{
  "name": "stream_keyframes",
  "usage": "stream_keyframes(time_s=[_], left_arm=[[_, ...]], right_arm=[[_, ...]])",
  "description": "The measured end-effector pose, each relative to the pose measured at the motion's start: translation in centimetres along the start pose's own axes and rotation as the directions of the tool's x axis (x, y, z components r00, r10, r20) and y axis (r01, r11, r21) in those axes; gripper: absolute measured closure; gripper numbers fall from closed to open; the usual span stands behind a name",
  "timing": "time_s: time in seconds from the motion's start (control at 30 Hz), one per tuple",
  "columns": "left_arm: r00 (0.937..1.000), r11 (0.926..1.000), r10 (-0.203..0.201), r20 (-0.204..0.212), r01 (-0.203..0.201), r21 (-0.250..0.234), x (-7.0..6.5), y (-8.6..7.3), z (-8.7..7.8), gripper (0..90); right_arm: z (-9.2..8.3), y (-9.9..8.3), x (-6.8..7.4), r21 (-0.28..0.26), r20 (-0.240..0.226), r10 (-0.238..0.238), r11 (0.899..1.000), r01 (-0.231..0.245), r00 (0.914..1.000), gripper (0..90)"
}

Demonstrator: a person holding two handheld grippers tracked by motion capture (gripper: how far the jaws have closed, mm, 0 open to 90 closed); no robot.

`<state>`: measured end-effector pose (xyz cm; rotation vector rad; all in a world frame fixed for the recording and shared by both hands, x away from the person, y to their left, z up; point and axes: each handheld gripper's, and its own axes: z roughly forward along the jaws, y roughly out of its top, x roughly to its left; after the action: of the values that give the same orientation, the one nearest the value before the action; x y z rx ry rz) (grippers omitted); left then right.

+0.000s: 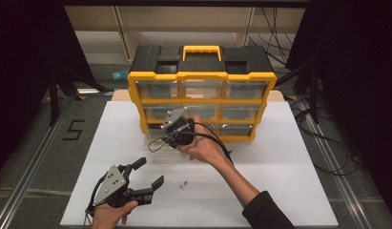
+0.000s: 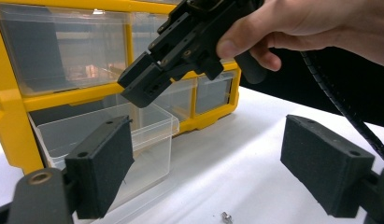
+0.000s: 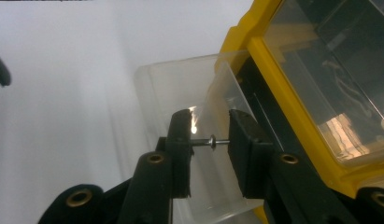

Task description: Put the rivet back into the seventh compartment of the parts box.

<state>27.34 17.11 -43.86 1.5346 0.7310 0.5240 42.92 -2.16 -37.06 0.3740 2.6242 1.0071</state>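
screw [image 3: 212, 141], unmarked, between right gripper [image 3: 209, 140] jaws

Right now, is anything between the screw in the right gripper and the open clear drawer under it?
Nothing visible. The right gripper holds the screw across its jaws directly over the pulled-out clear drawer of the yellow organizer, whose top is open. The left gripper rests apart, jaws wide.

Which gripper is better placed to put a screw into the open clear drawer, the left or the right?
The right gripper: it is already shut on a screw above the pulled-out clear drawer. The left gripper is open, near the table's front edge, holding nothing.
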Motion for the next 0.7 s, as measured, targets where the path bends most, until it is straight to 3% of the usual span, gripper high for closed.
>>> stream_keyframes(time_s=[0.2,0.33,0.5,0.7], left_arm=[[1.0000,0.9999,-0.001,0.002,0.001,-0.010,0.0,0.0,0.0,16.7],[1.0000,1.0000,0.000,-0.004,0.000,-0.003,0.0,0.0,-0.1,16.7],[1.0000,1.0000,0.000,-0.004,0.000,-0.009,0.1,0.0,-0.1,16.7],[0.9999,1.0000,0.002,-0.011,-0.002,-0.008,0.1,0.1,-0.1,16.7]], right_arm=[[0.8,0.1,-0.4,0.011,0.002,0.016,1.000,-0.016,0.9999,69.2],[1.1,0.0,-0.3,0.025,0.020,0.046,0.999,-0.046,0.9988,51.1],[0.1,0.1,-0.2,-0.026,0.033,0.062,0.998,-0.061,0.9975,40.7],[-2.3,-0.6,0.9,-0.078,0.034,0.017,0.997,-0.015,0.9993,34.8]])
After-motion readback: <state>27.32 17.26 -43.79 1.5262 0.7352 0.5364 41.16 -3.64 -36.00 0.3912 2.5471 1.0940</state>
